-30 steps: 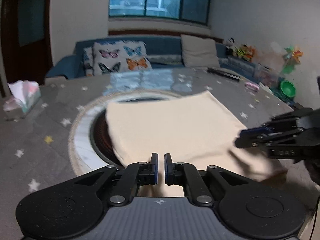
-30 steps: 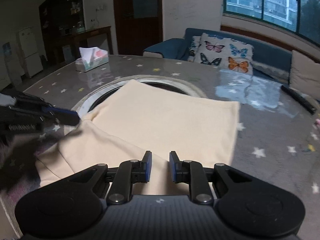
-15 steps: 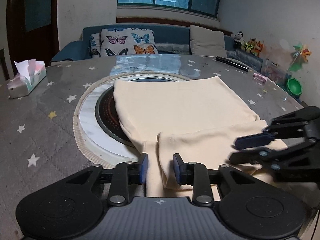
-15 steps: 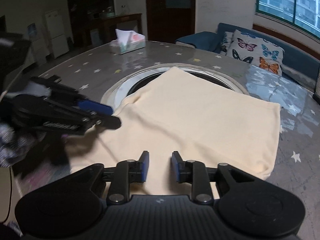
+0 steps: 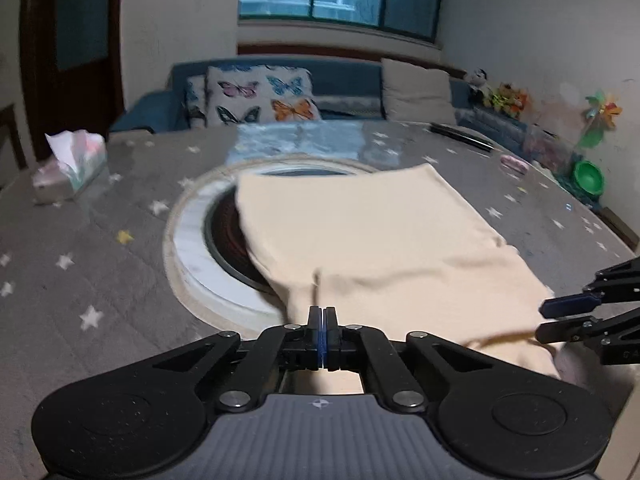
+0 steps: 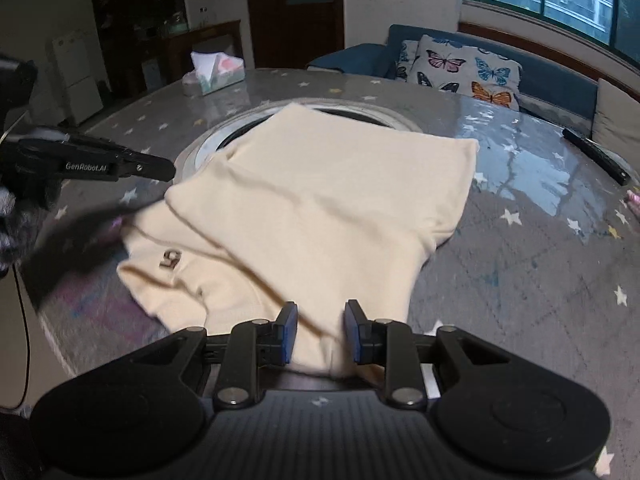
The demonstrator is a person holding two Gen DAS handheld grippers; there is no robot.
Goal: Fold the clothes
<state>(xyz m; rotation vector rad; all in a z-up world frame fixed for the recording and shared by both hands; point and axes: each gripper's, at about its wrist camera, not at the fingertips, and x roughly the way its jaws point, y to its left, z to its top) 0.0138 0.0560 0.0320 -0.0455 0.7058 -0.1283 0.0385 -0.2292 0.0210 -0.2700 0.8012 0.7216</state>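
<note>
- The left gripper (image 5: 324, 330) is seen with its blue pads pressed flat together at the near edge of the cream garment (image 5: 360, 240). Whether a bit of fabric is pinched between them can't be told; the cloth runs right up to the tips and under them.
- The right gripper (image 6: 320, 332) is kept partly apart, with a raised fold of the same garment (image 6: 320, 208) sitting in the gap. The pads look close to the cloth but a firm clamp can't be confirmed, so it's read as not gripping yet.
- Both tools are held at the near hem, one on each side, probably so that end can be lifted together and carried over for a fold.
- The garment is spread on the grey star-print table cover (image 5: 100, 264), partly draped over the round recessed hotplate ring (image 5: 188, 248) in the middle of the table.
- It's plain cream knit, already doubled: an upper layer is laid over a lower one, and a small dark logo (image 6: 170, 259) is left showing on the lower layer toward the left gripper's side.
- The far edge looks neat and straight; the near end is rumpled and slightly bunched.
- A tissue box (image 5: 68, 170) is parked well apart, out of the way.
</note>
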